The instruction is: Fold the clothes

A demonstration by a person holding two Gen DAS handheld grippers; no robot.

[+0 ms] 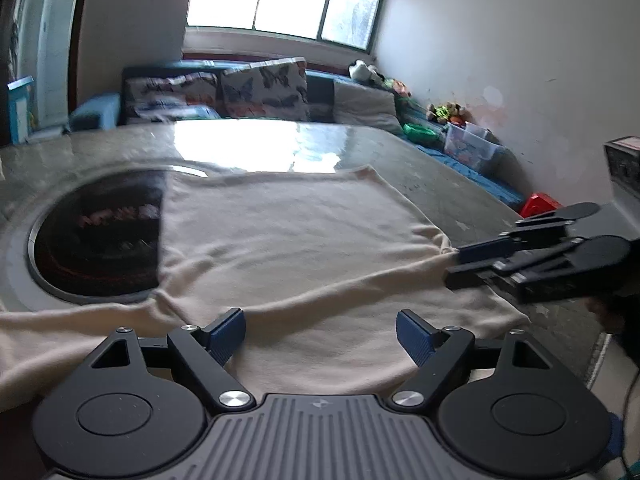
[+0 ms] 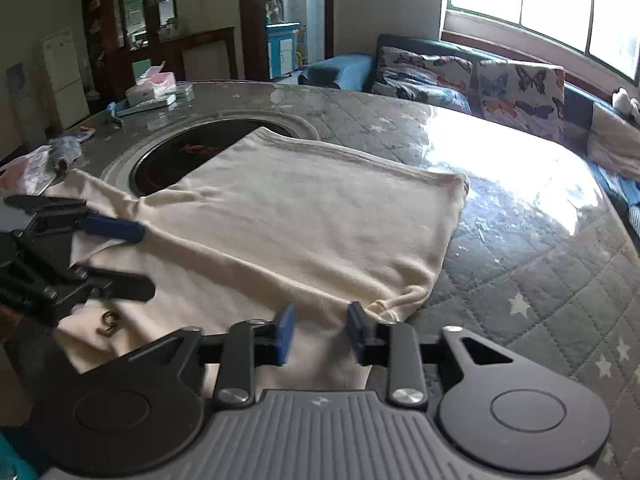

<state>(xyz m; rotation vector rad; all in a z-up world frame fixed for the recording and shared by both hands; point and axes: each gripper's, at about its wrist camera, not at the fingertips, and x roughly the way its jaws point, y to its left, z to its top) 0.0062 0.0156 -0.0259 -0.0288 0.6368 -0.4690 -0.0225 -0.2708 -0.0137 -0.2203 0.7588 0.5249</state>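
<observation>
Lying flat on the quilted table (image 2: 540, 280), the cream shirt (image 2: 300, 216) sits between both grippers' released fingers (image 1: 228, 336), bare tabletop beyond its edges.

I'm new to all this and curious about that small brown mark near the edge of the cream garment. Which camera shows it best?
The right wrist view. There the brown mark sits on the cream garment near the table edge, below the left gripper. It is too small to identify. In the left wrist view I cannot find it.
</observation>
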